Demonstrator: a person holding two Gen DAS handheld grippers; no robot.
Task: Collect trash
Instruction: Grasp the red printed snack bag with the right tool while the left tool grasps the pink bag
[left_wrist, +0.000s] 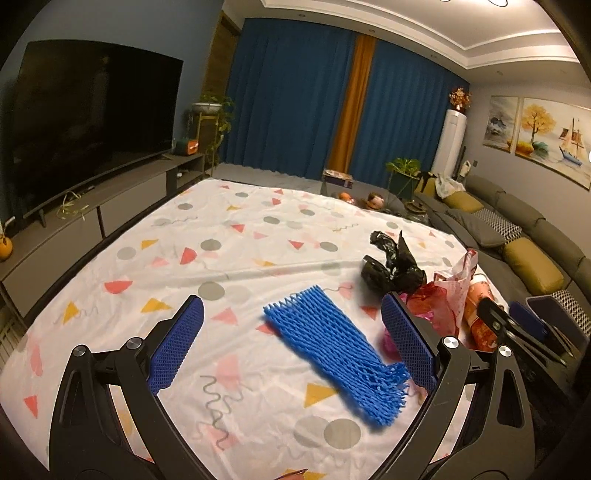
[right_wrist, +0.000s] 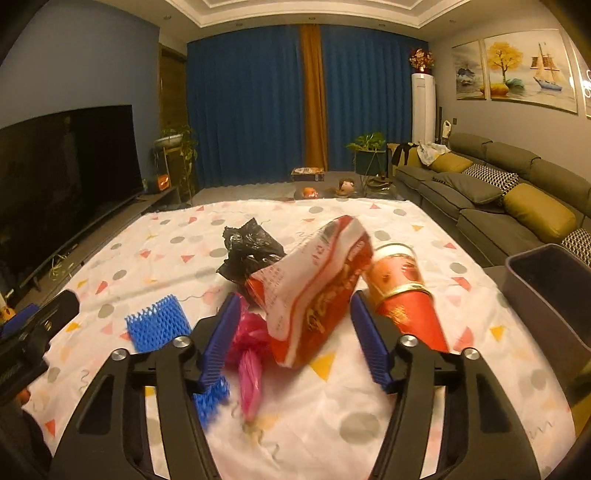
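The left gripper (left_wrist: 291, 321) hangs over the near part of the patterned tablecloth (left_wrist: 229, 236) with its blue pads spread wide and nothing pinched. A blue foam net sleeve (left_wrist: 332, 347) lies flat on the cloth in the gap between those fingers, slanting from the middle of the gap down toward the right-hand pad; its frayed near end reaches almost to that pad, though whether it touches I cannot tell.

The right gripper (right_wrist: 295, 332) is parted too, with the jaws about half spread. A red-and-white snack bag (right_wrist: 317, 288) stands tilted in the gap, its lower end between the two pads and its upper end leaning away toward the far edge of the cloth. Neither pad is seen pressing on it (a strip of cloth shows on the right between bag and pad). A crumpled pink plastic bag (right_wrist: 249, 354) lies just beside the left-hand pad, partly under the snack bag.

A red paper cup (right_wrist: 402, 295) lies on its side just outside the right-hand pad, its mouth toward the far edge. A crumpled black plastic bag (right_wrist: 249, 251) sits beyond the snack bag, touching it from behind, nearer the middle of the cloth. At the right edge of the table stands a dark grey bin (right_wrist: 546, 291), well apart from the pile.
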